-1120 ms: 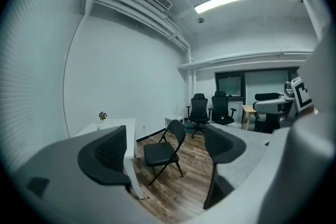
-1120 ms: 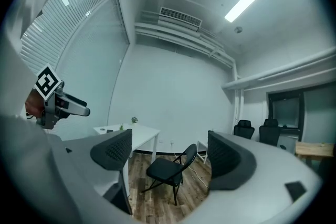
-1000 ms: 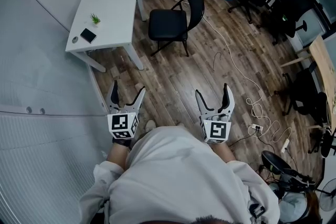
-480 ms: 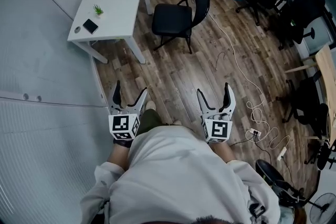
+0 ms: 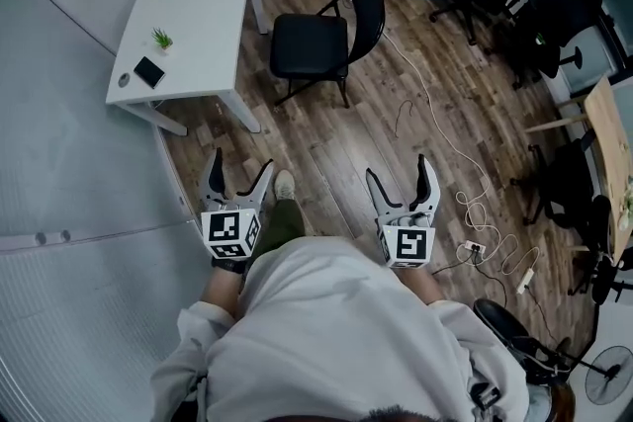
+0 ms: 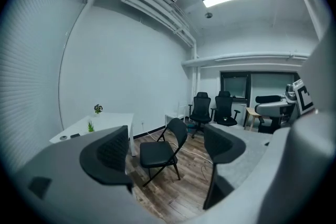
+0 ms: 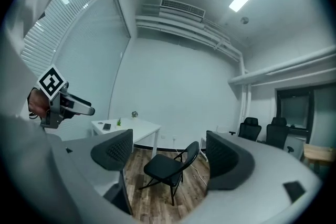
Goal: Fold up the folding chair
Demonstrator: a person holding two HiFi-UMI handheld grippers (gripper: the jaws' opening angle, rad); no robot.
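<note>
So the black metal folding chair [image 5: 315,44] stands unfolded just beside the white table [image 5: 198,15], well ahead and roughly centred between the left gripper [image 5: 241,163] and right gripper [image 5: 399,168], both empty with jaws apart, backrest on the right-hand side.

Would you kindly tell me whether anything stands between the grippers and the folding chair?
Nothing visible does: open wooden floor lies between the left gripper, the right gripper and the folding chair; the white table stands aside.
</note>
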